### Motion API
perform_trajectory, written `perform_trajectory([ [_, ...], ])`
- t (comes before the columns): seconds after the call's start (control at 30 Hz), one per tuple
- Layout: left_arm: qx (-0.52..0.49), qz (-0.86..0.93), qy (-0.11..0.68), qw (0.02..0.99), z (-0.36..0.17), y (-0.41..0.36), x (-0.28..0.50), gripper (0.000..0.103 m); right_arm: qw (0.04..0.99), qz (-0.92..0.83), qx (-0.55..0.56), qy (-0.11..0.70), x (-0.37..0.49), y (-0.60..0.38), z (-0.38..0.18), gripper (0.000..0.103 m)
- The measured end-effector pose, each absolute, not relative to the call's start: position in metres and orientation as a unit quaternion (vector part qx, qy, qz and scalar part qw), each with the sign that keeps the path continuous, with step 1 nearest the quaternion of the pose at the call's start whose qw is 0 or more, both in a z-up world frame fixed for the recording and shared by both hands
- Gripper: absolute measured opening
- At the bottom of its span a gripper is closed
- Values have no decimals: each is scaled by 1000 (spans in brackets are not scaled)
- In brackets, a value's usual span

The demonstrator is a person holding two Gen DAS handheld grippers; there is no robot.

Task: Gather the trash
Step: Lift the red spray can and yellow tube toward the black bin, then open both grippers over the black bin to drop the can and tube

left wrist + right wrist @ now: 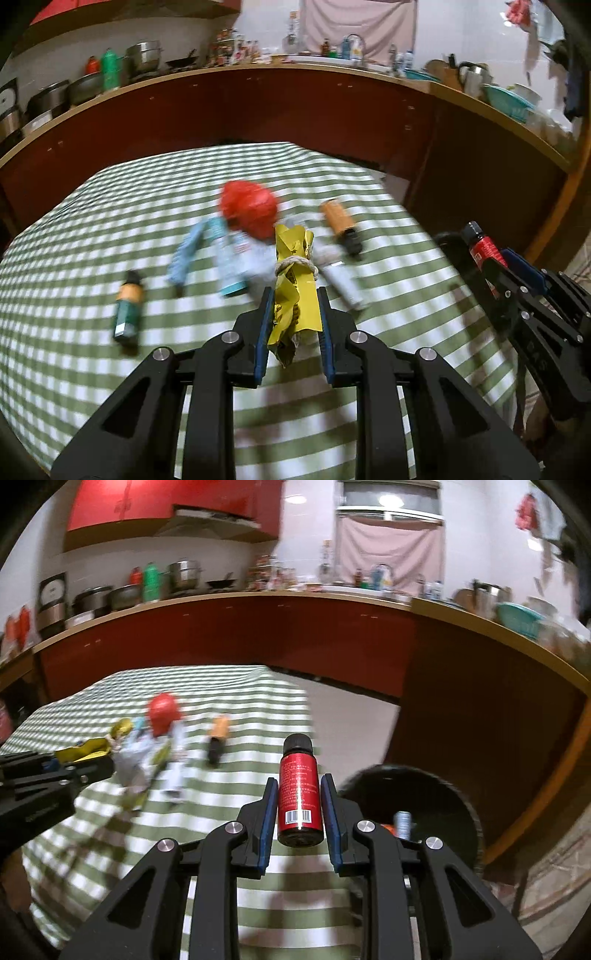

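On the green-checked tablecloth (92, 229), reading left to right, a green bottle (128, 308), a blue wrapper (184, 254), a red crumpled item (249, 212) and an orange bottle (341, 225) lie well apart from the cloth's edges. The left gripper (293, 301) is closed narrowly on a yellow wrapper (295, 291) tied with string, above open cloth. The right gripper (299, 786) clamps a red bottle (298, 794) near the table's right edge, beside a dark round bin (424, 797) on the bare floor (351, 709).
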State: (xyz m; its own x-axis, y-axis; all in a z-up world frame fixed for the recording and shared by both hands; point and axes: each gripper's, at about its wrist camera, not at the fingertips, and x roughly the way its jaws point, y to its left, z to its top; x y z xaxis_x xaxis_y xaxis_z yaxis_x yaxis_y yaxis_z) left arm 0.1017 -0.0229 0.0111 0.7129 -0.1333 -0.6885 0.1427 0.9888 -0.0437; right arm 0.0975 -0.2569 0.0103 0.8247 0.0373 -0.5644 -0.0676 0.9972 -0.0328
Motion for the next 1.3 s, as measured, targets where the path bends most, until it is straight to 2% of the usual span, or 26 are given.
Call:
perform_trajectory([
  [0.6,74,-165,388,904,-15,-177,157,22,951,-63,34,301,118,-366,-11,25],
  [1.2,103,-161,407,893,-35,-237,188,23,947,-81,58,304,136,-396,-32,25],
  [1.27,102,-163,408,893,-34,-238,189,25,946,-80,64,308,138,-399,-35,25],
  [1.3,104,-163,407,893,-33,-239,191,32,946,-83,67,307,138,-400,-35,25],
])
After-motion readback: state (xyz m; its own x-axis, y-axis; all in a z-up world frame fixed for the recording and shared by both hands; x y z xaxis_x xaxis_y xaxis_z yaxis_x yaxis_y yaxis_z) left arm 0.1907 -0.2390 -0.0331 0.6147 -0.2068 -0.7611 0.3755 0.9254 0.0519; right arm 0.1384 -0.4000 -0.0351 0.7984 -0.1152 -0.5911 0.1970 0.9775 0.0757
